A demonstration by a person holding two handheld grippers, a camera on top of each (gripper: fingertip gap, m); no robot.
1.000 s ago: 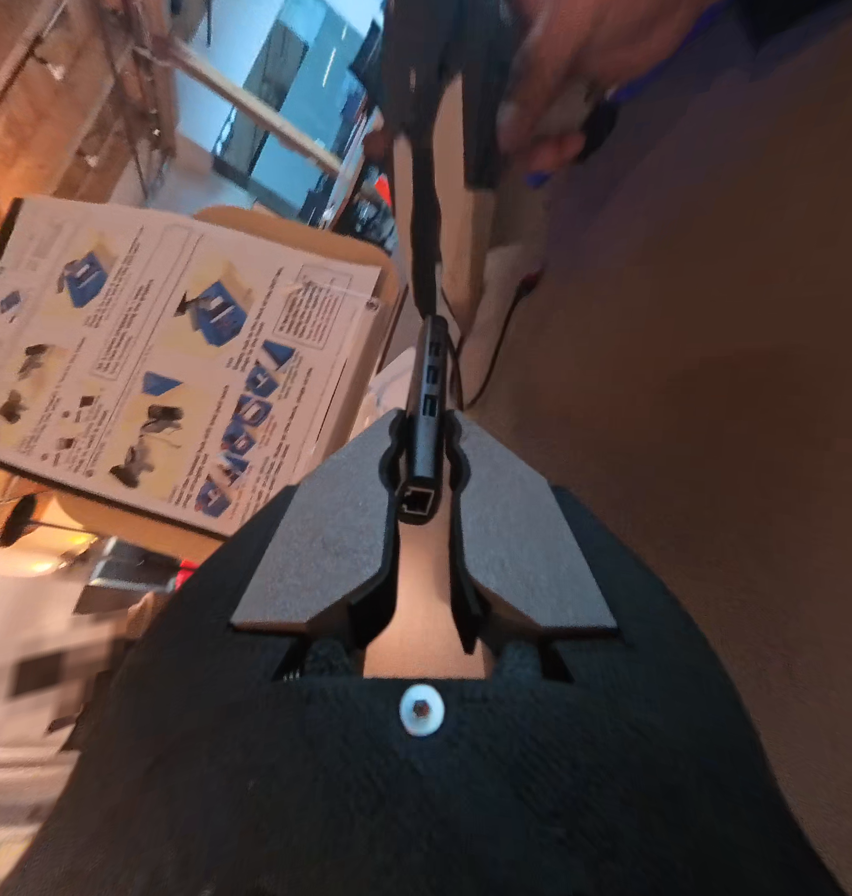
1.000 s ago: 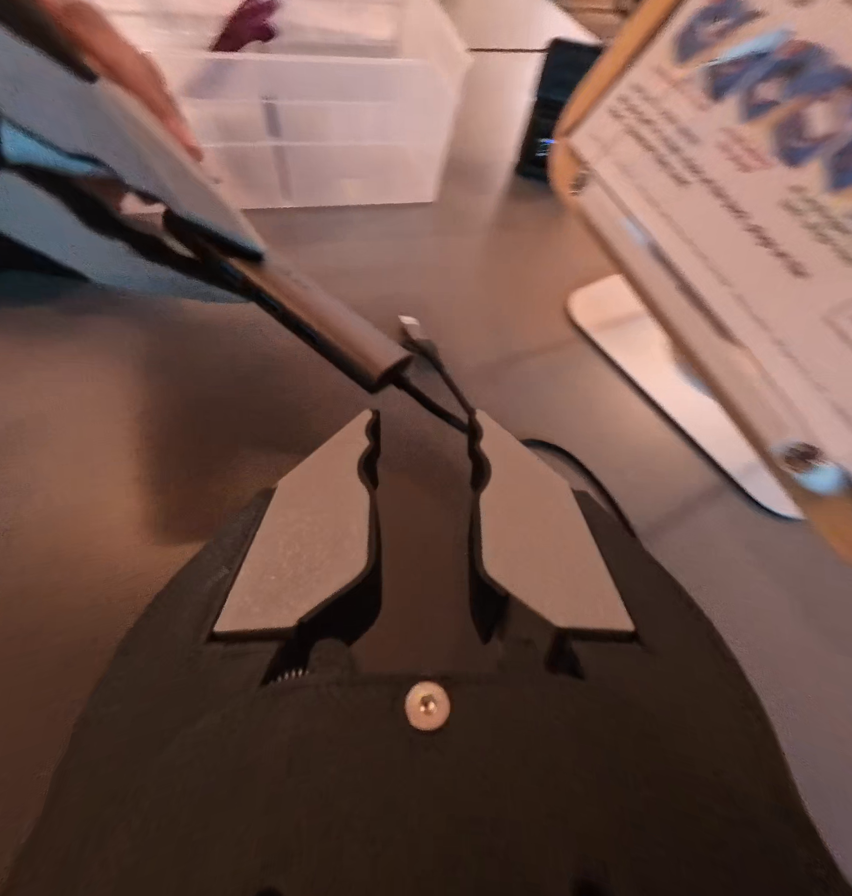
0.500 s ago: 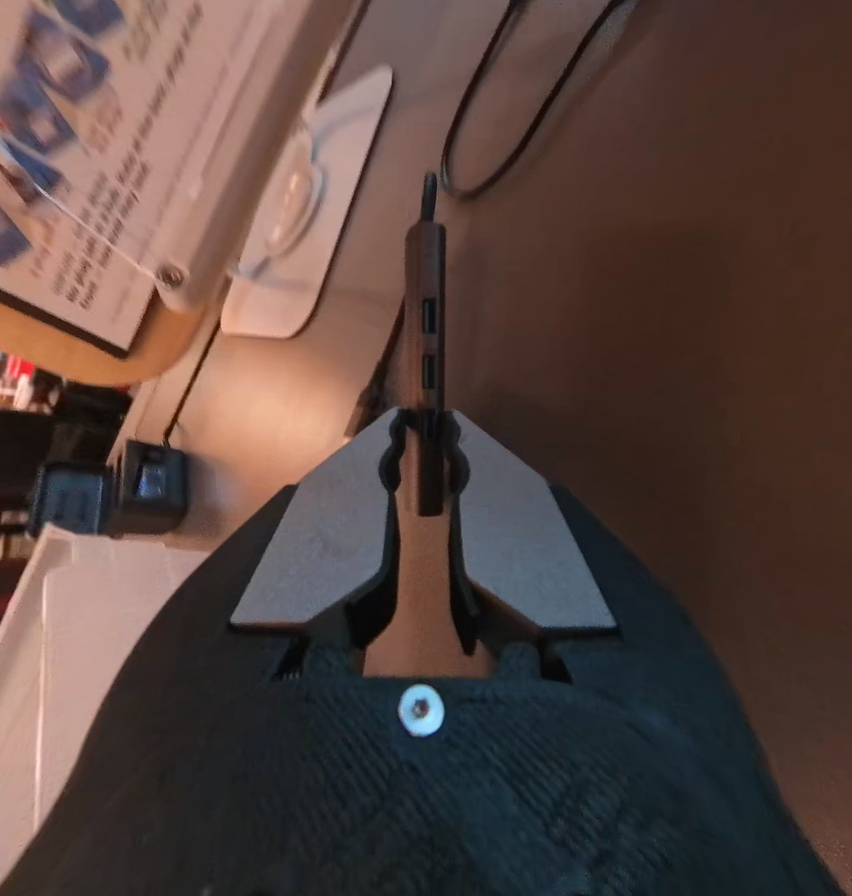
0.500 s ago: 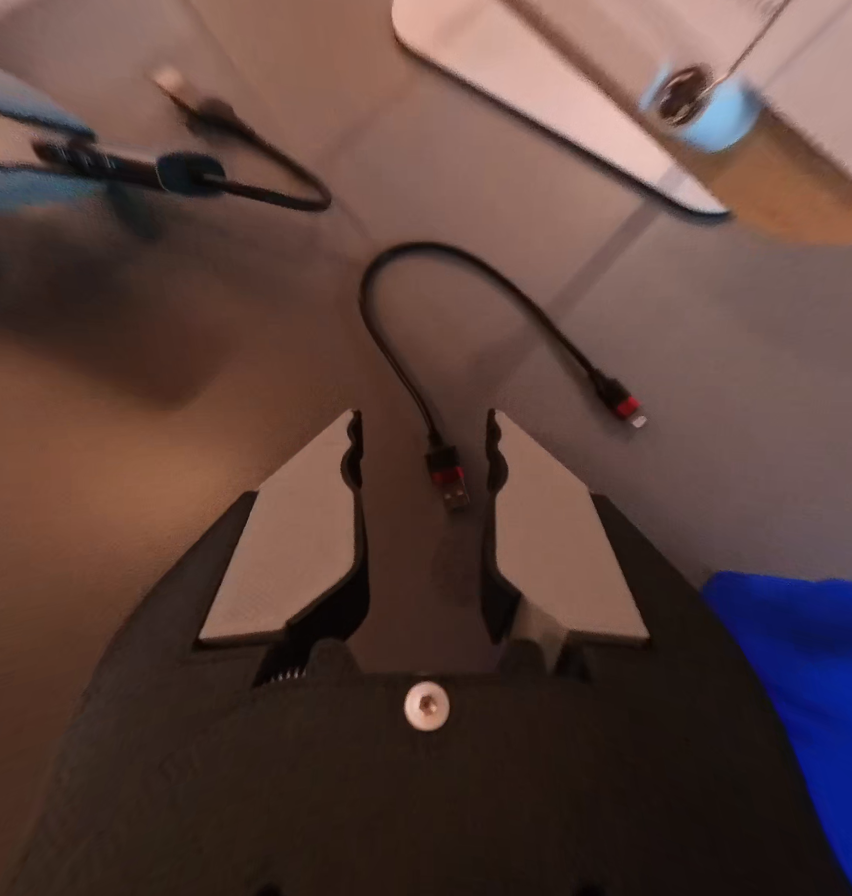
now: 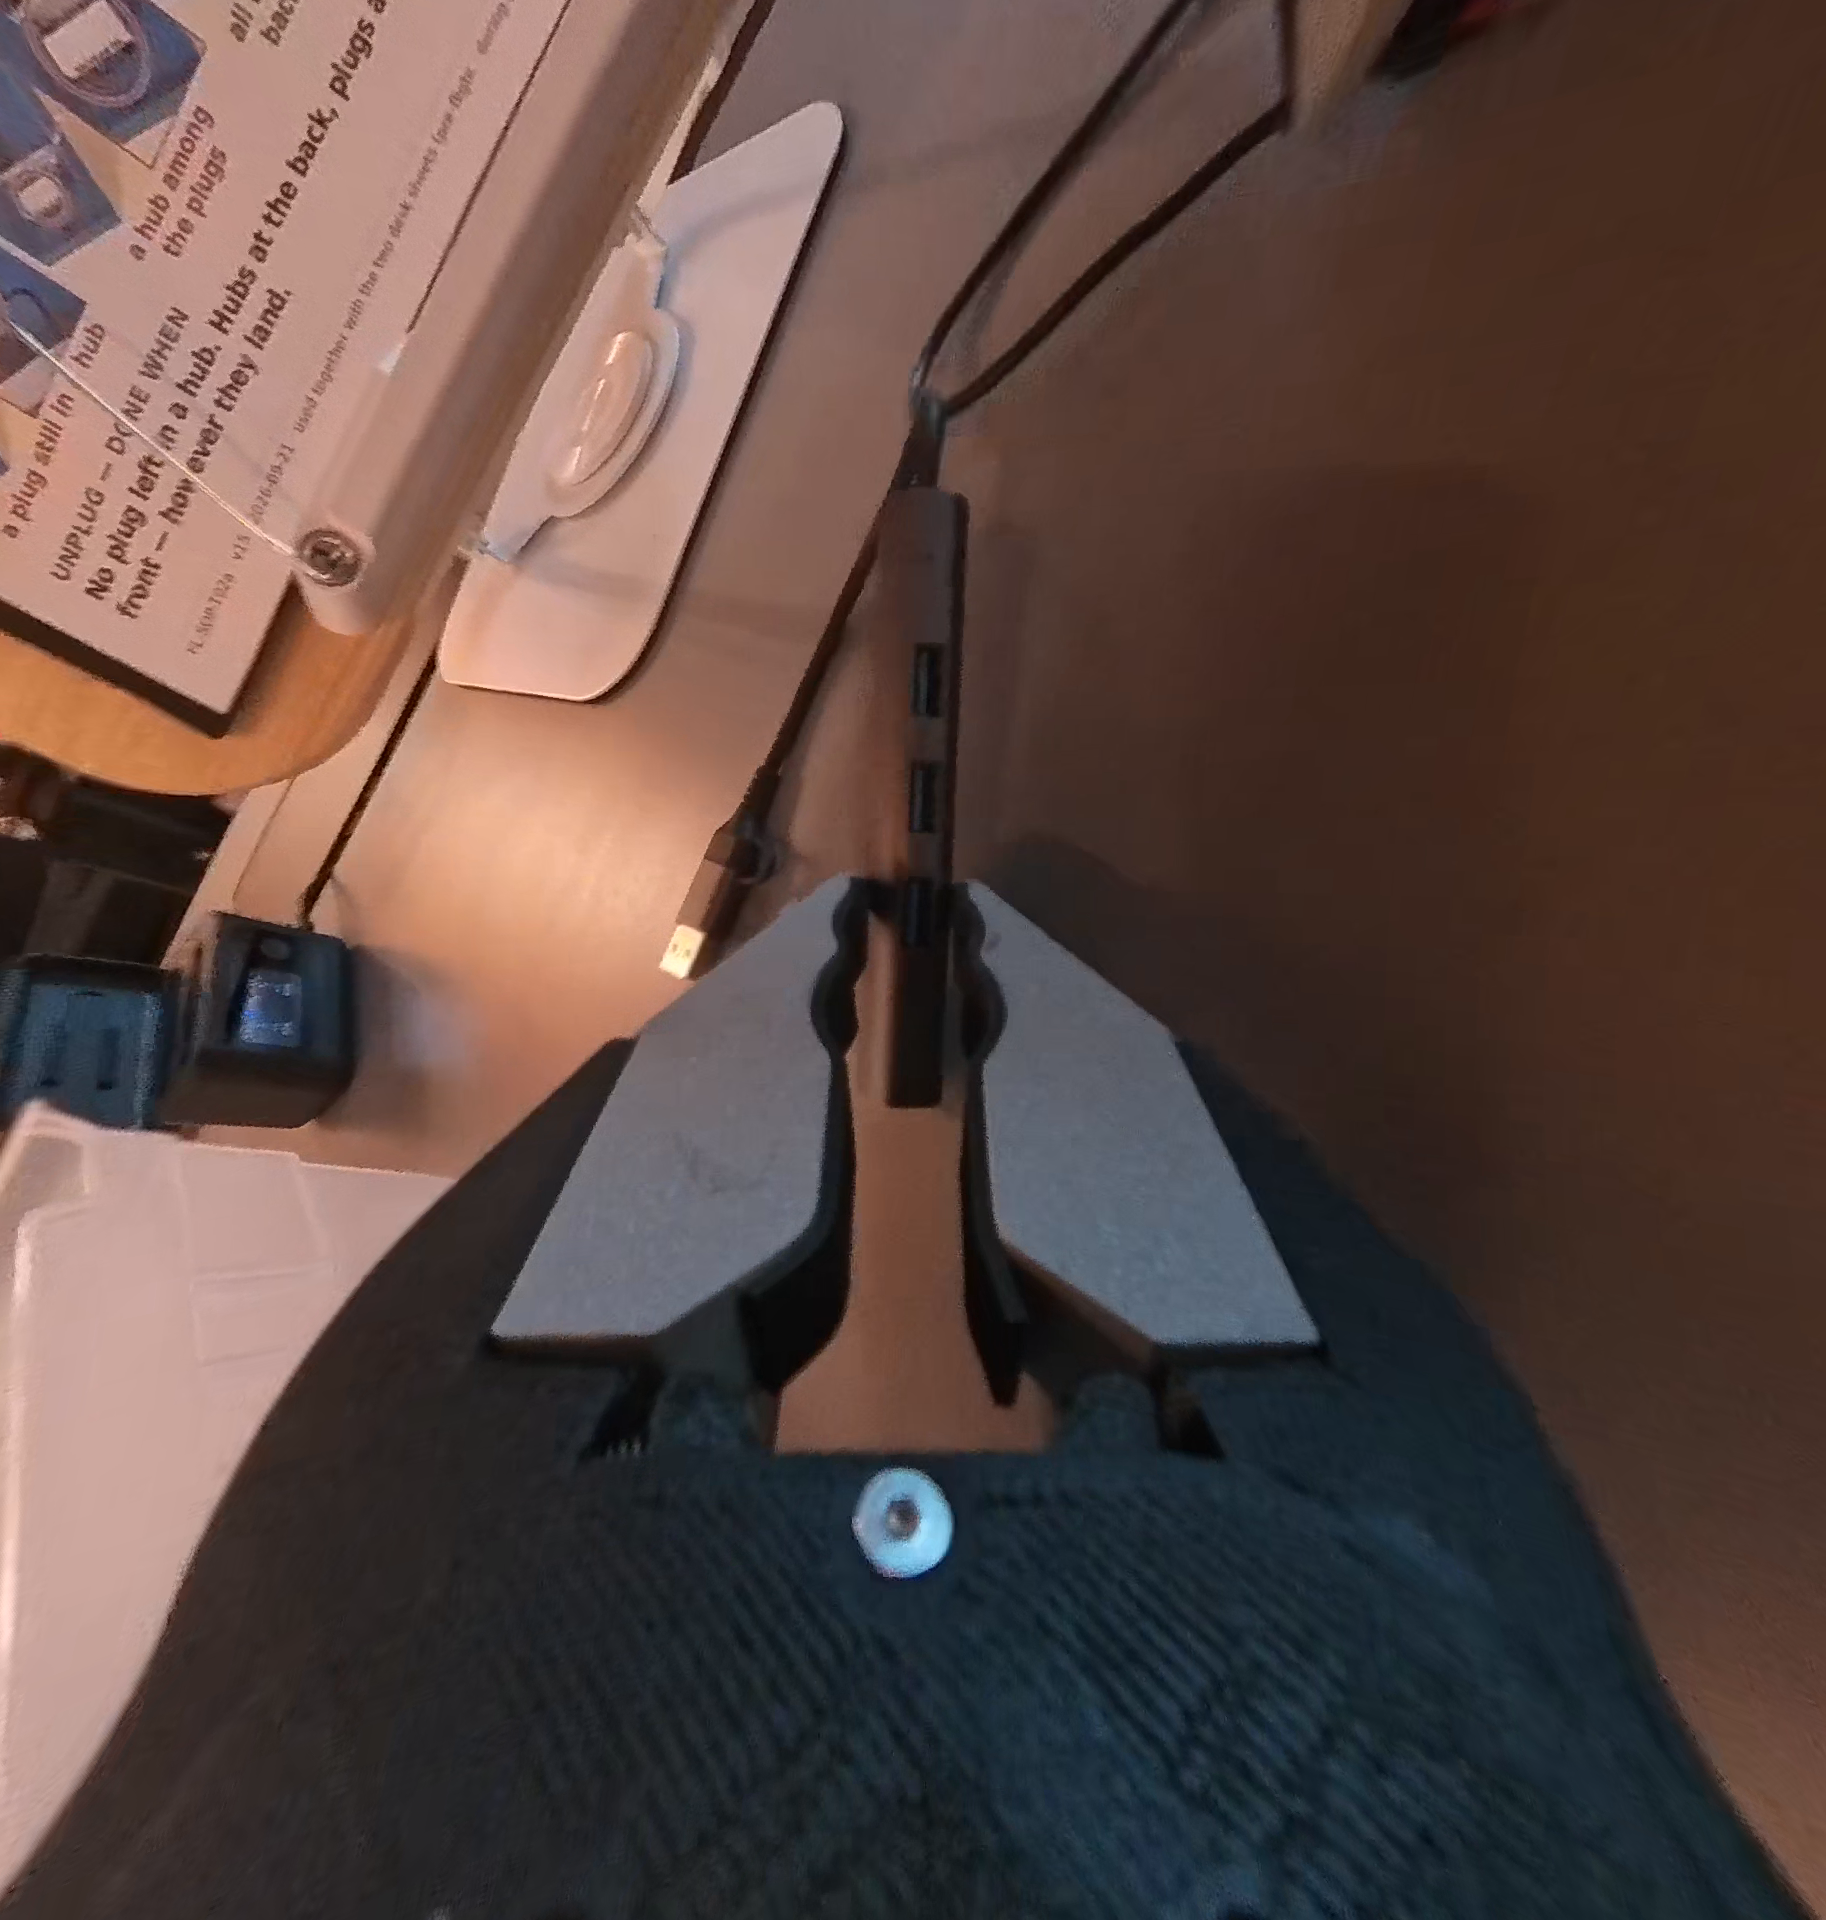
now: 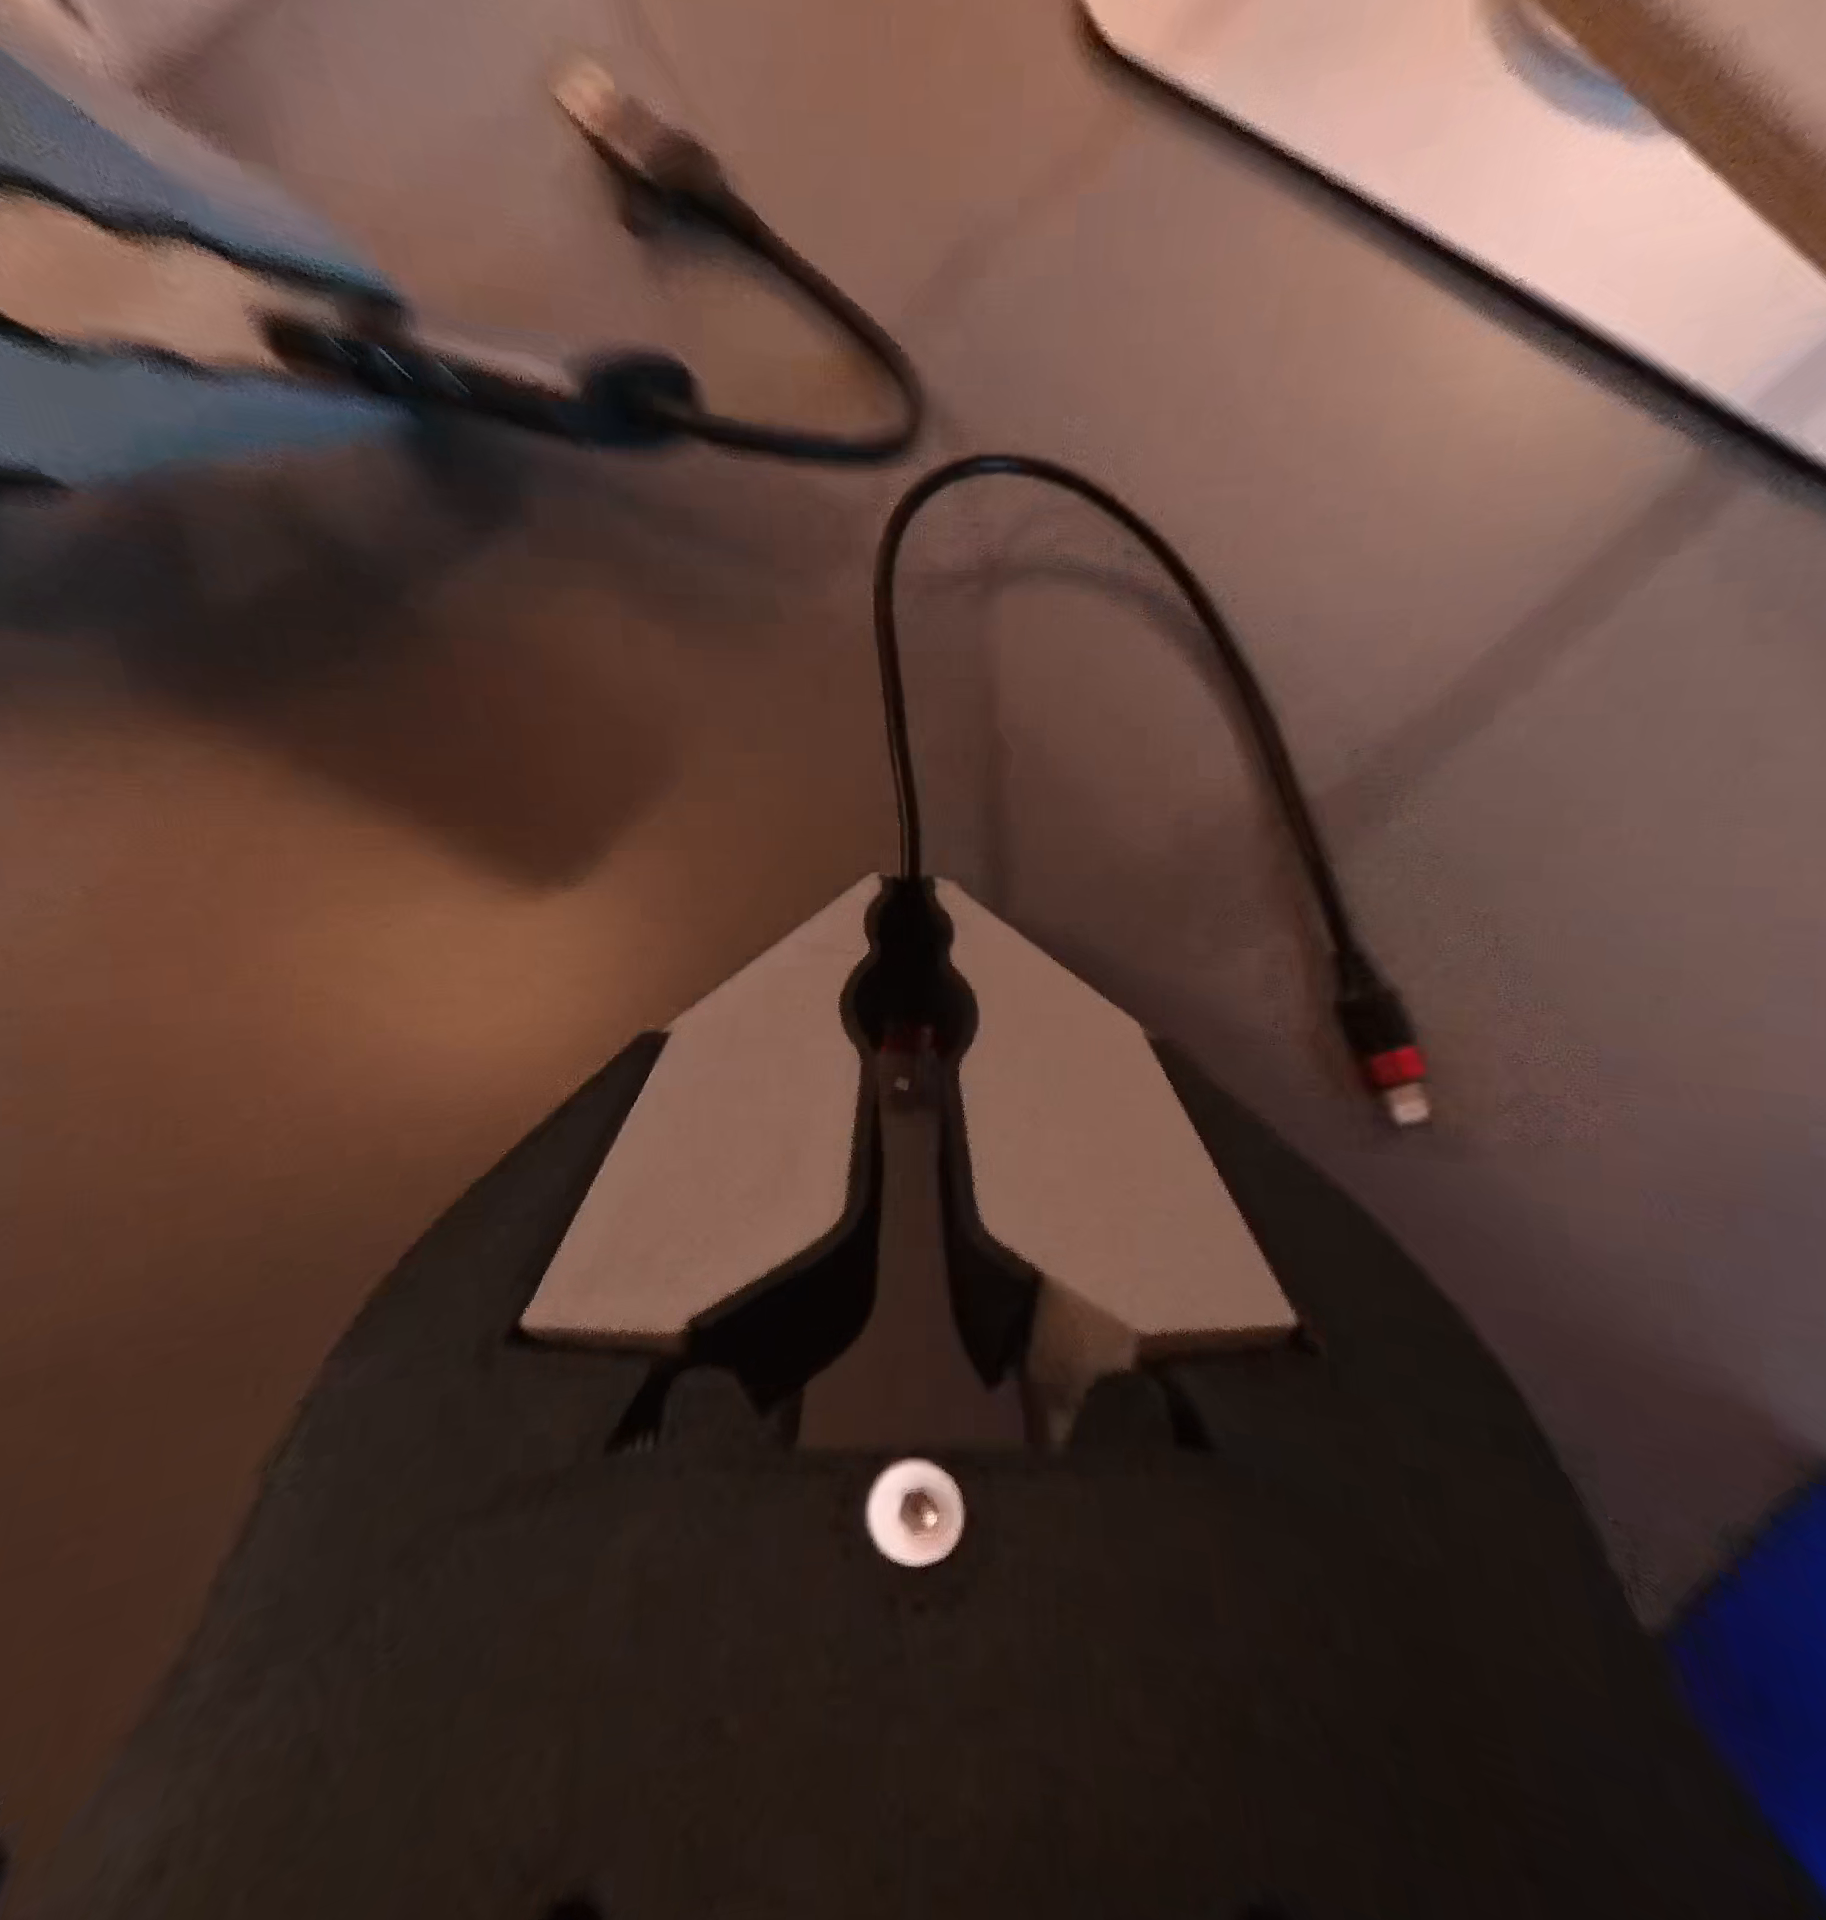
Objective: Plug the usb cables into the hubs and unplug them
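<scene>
In the left wrist view my left gripper (image 5: pixel 914 904) is shut on the near end of a slim dark USB hub (image 5: pixel 928 665), held edge-up over the brown table with two ports showing. The hub's own short cable (image 5: pixel 784 748) trails back to a loose plug (image 5: pixel 685 948). In the right wrist view my right gripper (image 6: pixel 909 894) is shut on the USB plug (image 6: pixel 904 1049) of a black cable (image 6: pixel 1200 623). This cable arcs away and right to a red-banded small plug (image 6: pixel 1392 1070) lying on the table. The hub (image 6: pixel 452 364) shows blurred at the upper left.
A printed instruction sheet on a wooden board (image 5: pixel 213 260) stands on a white base (image 5: pixel 639 416), which also shows in the right wrist view (image 6: pixel 1511 208). A small black device (image 5: pixel 265 1008) and a white box (image 5: pixel 109 1351) sit at the left. A blue sleeve (image 6: pixel 1782 1662) is at the lower right. Left tips to right tips: about 15 cm. To the small black device (image 5: pixel 265 1008): left tips about 30 cm, right tips about 40 cm.
My right gripper was open around the cable's USB plug and has shut on it. My left gripper swung the hub down from the board toward the table.
</scene>
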